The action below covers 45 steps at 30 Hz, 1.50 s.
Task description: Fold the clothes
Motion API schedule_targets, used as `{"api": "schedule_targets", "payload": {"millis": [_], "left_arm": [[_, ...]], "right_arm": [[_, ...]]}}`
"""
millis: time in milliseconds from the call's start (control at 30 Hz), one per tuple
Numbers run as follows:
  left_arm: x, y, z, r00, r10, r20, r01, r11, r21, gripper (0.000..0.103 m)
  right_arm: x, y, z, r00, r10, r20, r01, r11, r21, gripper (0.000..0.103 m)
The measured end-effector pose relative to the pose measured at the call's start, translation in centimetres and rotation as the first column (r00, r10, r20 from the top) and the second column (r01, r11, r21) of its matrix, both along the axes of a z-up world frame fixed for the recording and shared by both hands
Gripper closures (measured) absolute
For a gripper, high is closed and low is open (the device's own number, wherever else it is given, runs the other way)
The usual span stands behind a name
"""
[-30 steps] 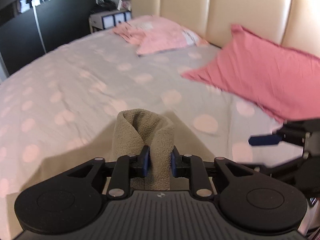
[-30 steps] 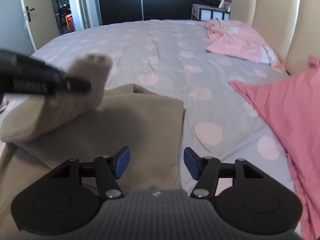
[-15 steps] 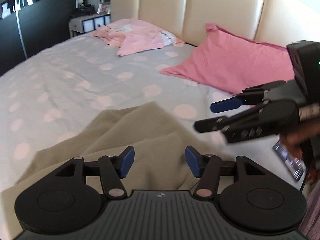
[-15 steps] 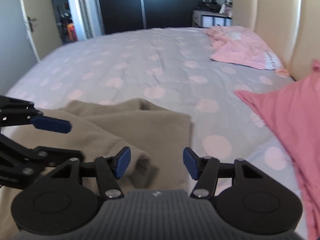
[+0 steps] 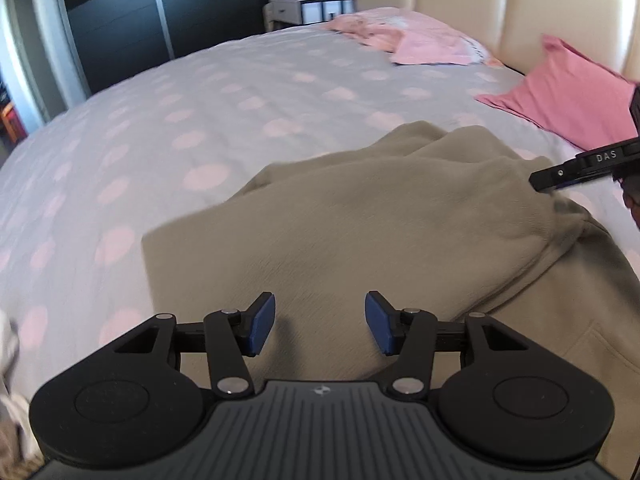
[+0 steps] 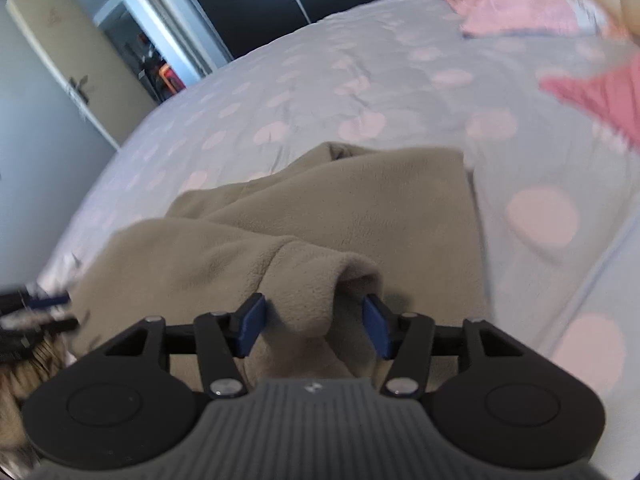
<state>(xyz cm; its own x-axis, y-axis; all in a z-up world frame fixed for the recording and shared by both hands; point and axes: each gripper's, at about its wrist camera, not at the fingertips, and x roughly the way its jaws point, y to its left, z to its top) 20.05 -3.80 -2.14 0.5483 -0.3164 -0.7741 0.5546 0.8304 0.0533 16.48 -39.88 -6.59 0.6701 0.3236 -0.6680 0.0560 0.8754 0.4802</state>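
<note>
Garment: A tan fleece top (image 5: 360,232) lay near the edge of the bed (image 5: 200,100), partly folded, one sleeve (image 6: 312,280) drawn across the body so that the cuff end sat on top of the pile.

Sleeve: The cuff bulged up between the blue pads of the right tongs (image 6: 314,324), which stood apart on either side of it without pressing the cloth; judged from that, the sleeve was about to be picked up or shifted to square the fold.

Left tongs: The left tongs (image 5: 320,328) hovered open over the flat lower part of the fleece with nothing between the pads; the jaws had just been closing a little after opening wide, and no cloth was caught in them.

Right tongs: Seen from the left wrist view, one dark finger (image 5: 576,168) reached in from the right edge toward the humped sleeve.

Stage: Judged from the lie of the cloth, the fold was under way but not finished, the edges still uneven and the hood end bunched.

Bed: The grey cover with pale pink dots gave the garment a broad, soft base.

Beyond: A pink pillow (image 5: 568,104) and a pale pink garment (image 5: 416,40) lay well apart, toward the cream headboard (image 5: 480,0).
</note>
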Motion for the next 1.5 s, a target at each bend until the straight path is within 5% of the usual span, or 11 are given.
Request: {"api": "schedule_targets", "payload": {"millis": [133,167,300,500,633,833,1067,1133,1267,1500], "left_arm": [[0.0,0.9,-1.3,1.0,0.018,-0.021,-0.018,1.0,0.0,0.055],[-0.1,0.9,-1.6,1.0,0.019,-0.023,-0.018,1.0,0.007,0.055],[-0.3,1.0,-2.3,0.999,0.023,-0.026,-0.022,1.0,0.017,0.055],[-0.5,1.1,-2.0,0.999,0.027,-0.029,-0.028,0.999,-0.027,0.056],[-0.7,0.9,-2.4,0.999,0.008,-0.043,-0.01,0.999,-0.041,0.056],[-0.4,0.3,-3.9,0.999,0.015,-0.045,-0.013,0.999,0.041,0.069],[-0.3,0.2,-5.5,0.999,0.019,-0.043,-0.017,0.998,0.054,0.071],[-0.6,0.5,-5.1,0.999,0.013,-0.034,-0.012,0.999,0.045,0.071],[-1.1,1.0,-3.7,1.0,-0.002,-0.008,0.003,1.0,0.017,0.071],[-0.6,1.8,-0.7,0.998,0.066,0.019,-0.065,0.997,-0.04,0.071]], "right_arm": [[0.2,0.2,-1.1,1.0,0.009,-0.008,-0.008,0.996,0.089,0.051],[0.2,0.5,-1.2,1.0,0.022,-0.01,-0.021,0.996,0.09,0.064],[-0.2,0.8,0.2,1.0,0.031,0.004,-0.031,0.999,0.035,0.08],[-1.3,1.0,4.4,0.992,-0.004,0.126,0.014,0.997,-0.081,0.089],[-0.9,1.4,5.7,0.992,-0.026,0.122,0.059,0.959,-0.278,0.089],[0.5,1.4,1.1,0.998,-0.035,0.053,0.051,0.941,-0.333,0.089],[2.4,1.1,-3.5,0.999,-0.048,-0.003,0.044,0.939,-0.341,0.086],[2.1,0.8,-3.5,0.999,-0.051,0.004,0.049,0.941,-0.333,0.084],[1.0,-0.5,-1.6,0.996,-0.091,0.009,0.089,0.945,-0.314,0.061],[-3.4,0.0,3.5,0.988,-0.1,0.117,0.139,0.907,-0.398,0.061]]}}
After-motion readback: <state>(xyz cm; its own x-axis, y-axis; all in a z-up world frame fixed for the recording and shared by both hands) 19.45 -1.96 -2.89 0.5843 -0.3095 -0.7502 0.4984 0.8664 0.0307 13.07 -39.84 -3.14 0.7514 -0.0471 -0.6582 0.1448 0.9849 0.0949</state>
